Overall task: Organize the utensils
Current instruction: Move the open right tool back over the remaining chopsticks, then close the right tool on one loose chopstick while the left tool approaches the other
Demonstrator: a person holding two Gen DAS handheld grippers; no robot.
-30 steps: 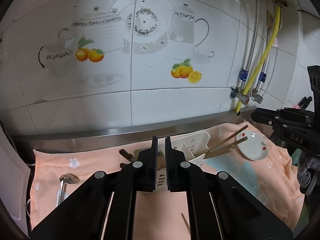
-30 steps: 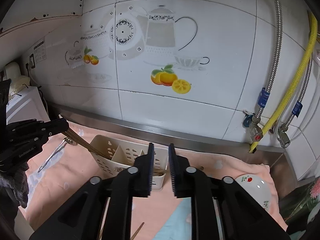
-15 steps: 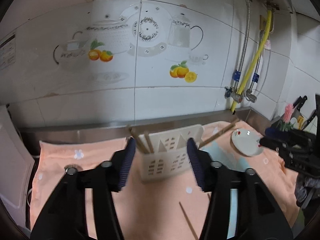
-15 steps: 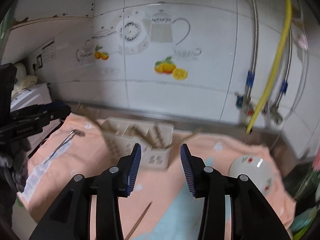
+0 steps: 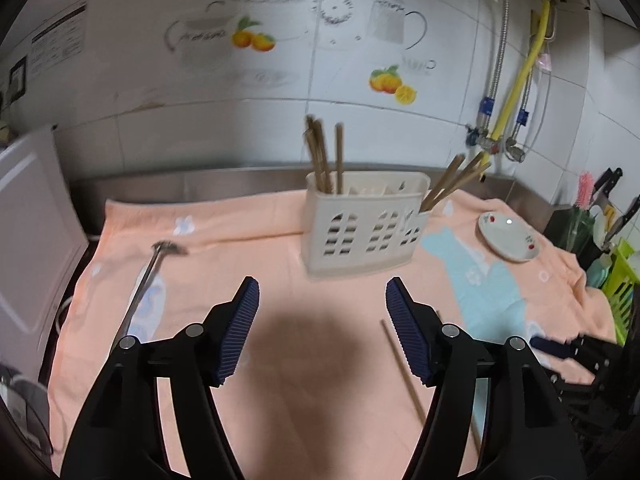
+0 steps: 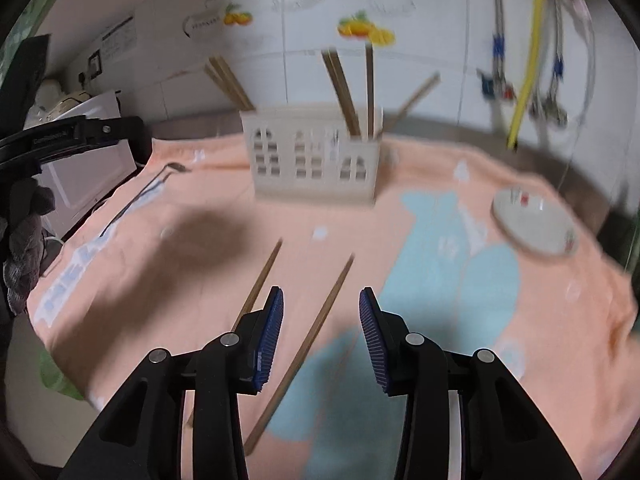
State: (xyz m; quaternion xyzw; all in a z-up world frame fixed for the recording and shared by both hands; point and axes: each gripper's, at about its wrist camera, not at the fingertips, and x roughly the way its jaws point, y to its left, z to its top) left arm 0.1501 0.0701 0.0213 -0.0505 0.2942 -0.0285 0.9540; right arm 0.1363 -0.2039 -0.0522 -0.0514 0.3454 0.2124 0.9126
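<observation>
Loose chopsticks on the towel-covered bench point(image 5: 280, 380)

The cream utensil caddy point(image 6: 316, 156) stands upright ahead. Right hand-held gripper point(image 6: 321, 332), jaws just narrowing yet apart, straddles one chopstick point(image 6: 308, 344) untouched; left hand-held gripper point(image 5: 322, 330), just widened, holds nothing, another chopstick point(image 5: 402, 368) beside its right finger.

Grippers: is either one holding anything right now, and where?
Nothing held. Left gripper is open over bare cloth; right gripper is open, astride a loose chopstick.

Both grippers' fingers point(image 5: 236, 336) apart now (lower).
</observation>
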